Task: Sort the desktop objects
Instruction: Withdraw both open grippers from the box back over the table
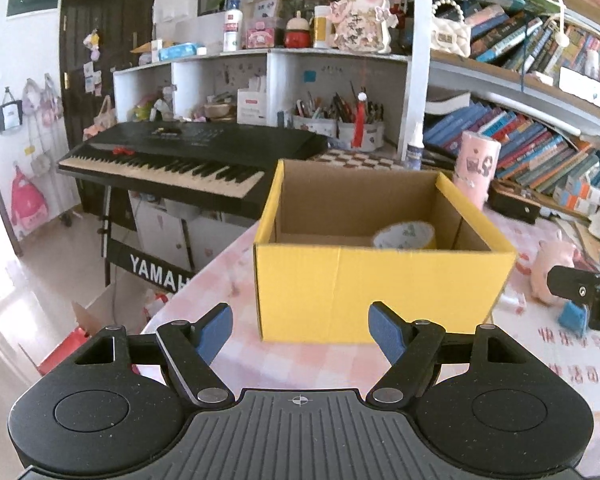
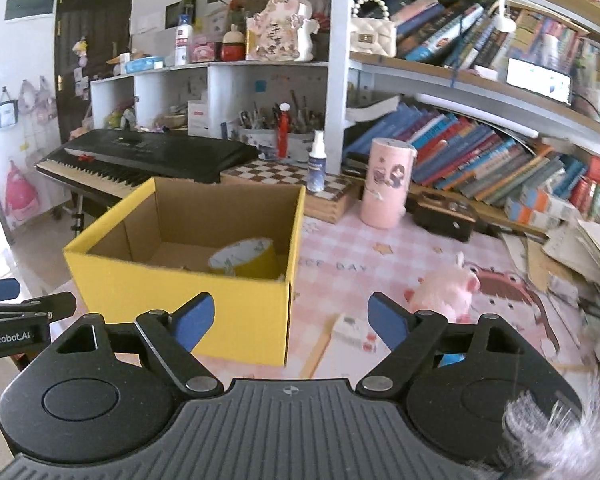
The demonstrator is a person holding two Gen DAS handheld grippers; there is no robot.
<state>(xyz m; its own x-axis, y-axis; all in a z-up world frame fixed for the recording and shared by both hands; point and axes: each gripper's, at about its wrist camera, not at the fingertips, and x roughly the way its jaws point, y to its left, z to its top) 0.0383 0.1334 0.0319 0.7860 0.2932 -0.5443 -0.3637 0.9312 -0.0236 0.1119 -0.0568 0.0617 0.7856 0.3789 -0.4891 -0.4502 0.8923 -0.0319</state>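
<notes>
A yellow cardboard box (image 1: 372,292) stands open on the pink checked desk (image 1: 284,364); it also shows in the right wrist view (image 2: 180,312). A roll of yellow tape (image 1: 404,236) lies inside it, seen too in the right wrist view (image 2: 246,258). My left gripper (image 1: 302,332) is open and empty just in front of the box. My right gripper (image 2: 290,322) is open and empty at the box's right front corner. A pink plush pig (image 2: 446,290) and a small white item (image 2: 352,330) lie on the desk beyond the right fingers. The right gripper shows in the left view (image 1: 580,300).
A pink cylinder (image 2: 386,182), a spray bottle (image 2: 316,166) and a dark box (image 2: 444,212) stand behind. Books fill the shelves (image 2: 480,152) at right, with paper piles (image 2: 592,248). A black keyboard (image 1: 188,156) stands left of the desk edge.
</notes>
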